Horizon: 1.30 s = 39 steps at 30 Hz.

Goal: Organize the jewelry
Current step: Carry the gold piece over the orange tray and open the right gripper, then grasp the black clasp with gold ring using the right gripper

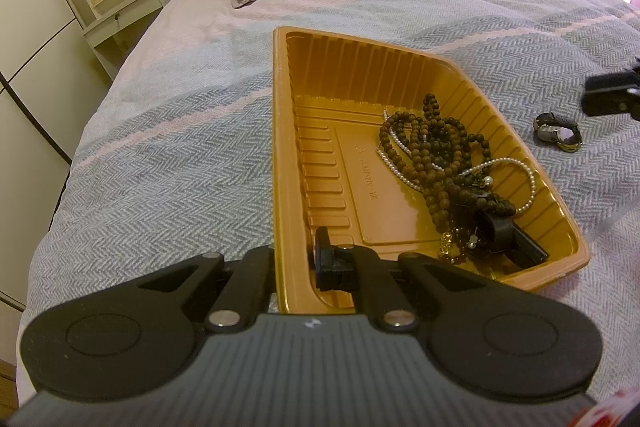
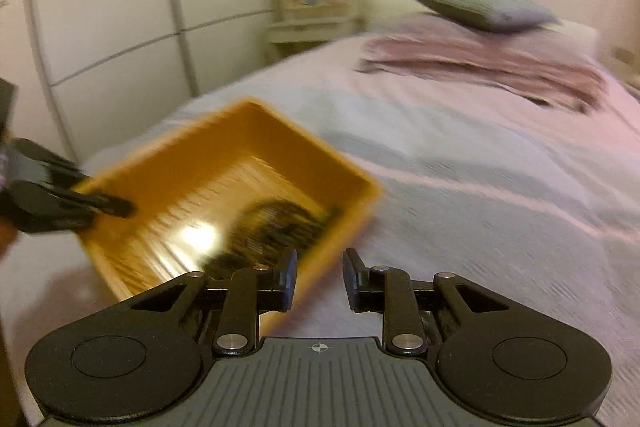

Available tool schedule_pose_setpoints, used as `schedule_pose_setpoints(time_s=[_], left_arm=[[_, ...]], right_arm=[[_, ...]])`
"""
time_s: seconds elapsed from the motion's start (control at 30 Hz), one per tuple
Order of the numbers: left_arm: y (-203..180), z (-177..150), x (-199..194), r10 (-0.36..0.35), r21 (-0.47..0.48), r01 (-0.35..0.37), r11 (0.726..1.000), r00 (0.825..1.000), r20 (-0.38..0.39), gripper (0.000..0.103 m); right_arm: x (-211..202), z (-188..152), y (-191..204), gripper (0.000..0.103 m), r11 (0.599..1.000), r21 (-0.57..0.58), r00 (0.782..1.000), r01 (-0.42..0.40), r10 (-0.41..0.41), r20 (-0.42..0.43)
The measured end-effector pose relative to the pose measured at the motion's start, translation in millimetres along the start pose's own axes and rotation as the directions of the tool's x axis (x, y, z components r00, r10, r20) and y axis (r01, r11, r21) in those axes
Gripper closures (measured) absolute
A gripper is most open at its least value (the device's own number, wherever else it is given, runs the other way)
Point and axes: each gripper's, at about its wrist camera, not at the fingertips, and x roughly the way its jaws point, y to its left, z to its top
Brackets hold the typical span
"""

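Left claw (image 1: 296,267) is clamping the near-left rim of the ribbed gold plastic tray (image 1: 400,75). Dark metal-band wristwatch (image 1: 558,134) is lying on the bed at frame right, beside the empty, released right claw (image 2: 320,281).

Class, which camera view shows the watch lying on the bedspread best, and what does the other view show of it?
The left wrist view: the watch lies sharp on the bedspread, just right of the tray and outside it. The right wrist view is motion-blurred and shows no watch, only the tray and dark beads.
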Motion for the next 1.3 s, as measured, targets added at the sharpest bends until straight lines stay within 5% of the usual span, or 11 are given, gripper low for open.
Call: schedule_pose_setpoints(time_s=[0.33, 0.63, 1.03, 1.3], left_arm=[[-1, 1, -1, 0.006, 0.009, -0.006, 1.000, 1.000, -0.002, 0.100], [-1, 1, -1, 0.008, 0.012, -0.008, 1.000, 1.000, -0.002, 0.100], [0, 1, -1, 0.008, 0.013, -0.008, 1.000, 1.000, -0.005, 0.100], [-1, 1, -1, 0.010, 0.015, -0.010, 1.000, 1.000, -0.005, 0.100]], right_arm=[[-26, -54, -59, 0.077, 0.976, 0.133, 0.983, 0.171, -0.161, -0.085], [-26, -70, -69, 0.077, 0.974, 0.133, 0.978, 0.182, -0.166, -0.122], [18, -52, -57, 0.074, 0.983, -0.111, 0.974, 0.145, -0.162, -0.158], [55, -37, -43, 0.073, 0.942, -0.317, 0.965, 0.112, -0.179, -0.192]])
